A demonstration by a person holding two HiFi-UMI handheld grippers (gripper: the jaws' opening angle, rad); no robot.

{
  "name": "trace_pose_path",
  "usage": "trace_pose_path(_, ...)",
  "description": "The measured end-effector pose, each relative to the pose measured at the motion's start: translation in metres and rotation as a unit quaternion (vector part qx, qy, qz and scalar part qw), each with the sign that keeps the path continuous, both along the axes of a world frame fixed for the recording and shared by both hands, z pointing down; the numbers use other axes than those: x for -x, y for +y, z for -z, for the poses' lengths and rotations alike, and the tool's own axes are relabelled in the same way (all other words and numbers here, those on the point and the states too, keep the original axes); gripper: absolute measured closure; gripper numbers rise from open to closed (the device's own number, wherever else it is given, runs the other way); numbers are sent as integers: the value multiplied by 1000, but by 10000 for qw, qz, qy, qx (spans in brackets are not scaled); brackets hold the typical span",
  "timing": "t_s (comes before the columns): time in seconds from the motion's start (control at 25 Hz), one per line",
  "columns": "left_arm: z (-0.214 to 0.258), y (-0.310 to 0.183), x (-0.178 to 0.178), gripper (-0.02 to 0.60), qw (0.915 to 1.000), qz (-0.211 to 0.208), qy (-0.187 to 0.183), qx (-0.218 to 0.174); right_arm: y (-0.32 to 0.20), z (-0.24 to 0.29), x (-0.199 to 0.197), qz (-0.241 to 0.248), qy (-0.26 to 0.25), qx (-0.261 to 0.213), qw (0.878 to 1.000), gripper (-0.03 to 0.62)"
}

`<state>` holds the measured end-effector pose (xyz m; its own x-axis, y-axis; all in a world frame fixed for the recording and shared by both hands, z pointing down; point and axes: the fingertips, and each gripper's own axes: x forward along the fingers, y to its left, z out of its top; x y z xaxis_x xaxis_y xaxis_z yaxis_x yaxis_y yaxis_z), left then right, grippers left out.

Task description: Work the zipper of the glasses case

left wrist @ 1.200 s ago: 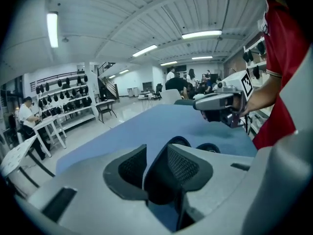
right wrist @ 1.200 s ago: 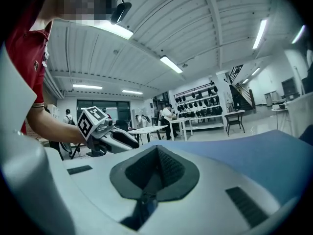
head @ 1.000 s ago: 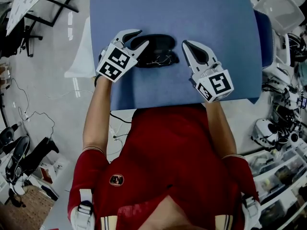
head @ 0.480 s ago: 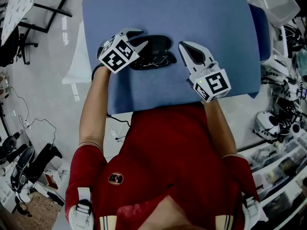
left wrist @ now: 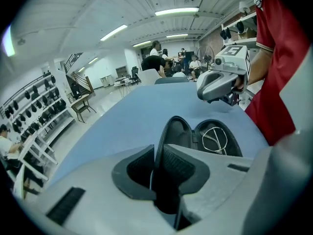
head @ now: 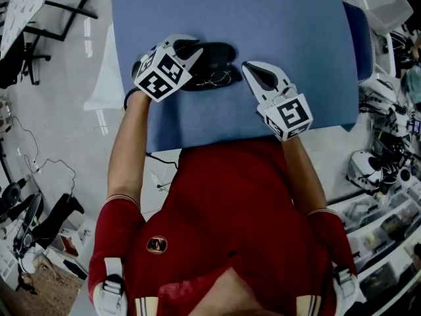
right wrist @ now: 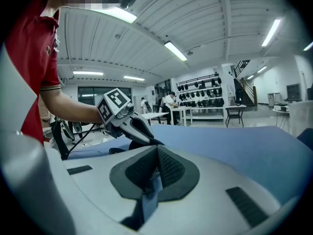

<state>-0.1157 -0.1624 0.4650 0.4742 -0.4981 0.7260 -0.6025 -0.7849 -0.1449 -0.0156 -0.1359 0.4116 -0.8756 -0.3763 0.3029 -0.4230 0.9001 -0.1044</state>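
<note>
A black glasses case (head: pixel 217 56) lies unzipped and spread open on the blue table (head: pixel 276 18), with wire-framed glasses (head: pixel 215 80) in its near half. In the left gripper view the raised lid (left wrist: pixel 178 131) stands beside the half holding the glasses (left wrist: pixel 213 140). My left gripper (head: pixel 194 50) is at the case's left end; its jaws have just been closing and the lid's rim sits pinched between the pads (left wrist: pixel 157 153). My right gripper (head: pixel 245 66) is shut and empty, its tips just right of the case, apart from it (right wrist: pixel 156 153).
The person's red shirt fills the near side below the table's front edge. A white bin (head: pixel 381 5) and cluttered shelves (head: pixel 388 163) stand to the right. A black metal frame (head: pixel 66 12) stands on the floor to the left.
My left gripper has slid further onto the case's left end and its jaws have narrowed onto the lid rim. The right gripper has edged up toward the case's right end.
</note>
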Motion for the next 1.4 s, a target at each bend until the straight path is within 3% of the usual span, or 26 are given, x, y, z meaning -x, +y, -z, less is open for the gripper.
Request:
trace_pose_path(0.68, 28, 23, -8, 520, 9973, 193, -78, -699, 45, -34, -2, 635, 698, 47, 9955, 599)
trace_pose_path(1.08, 45, 48, -13, 518, 9935, 287, 0, -1097, 49, -47, 3, 634, 912, 81, 9938, 580)
trace_pose_path(1.4, 49, 75, -25, 509, 9926, 208, 91, -1190, 46, -46, 7, 524, 849, 72, 9950, 580)
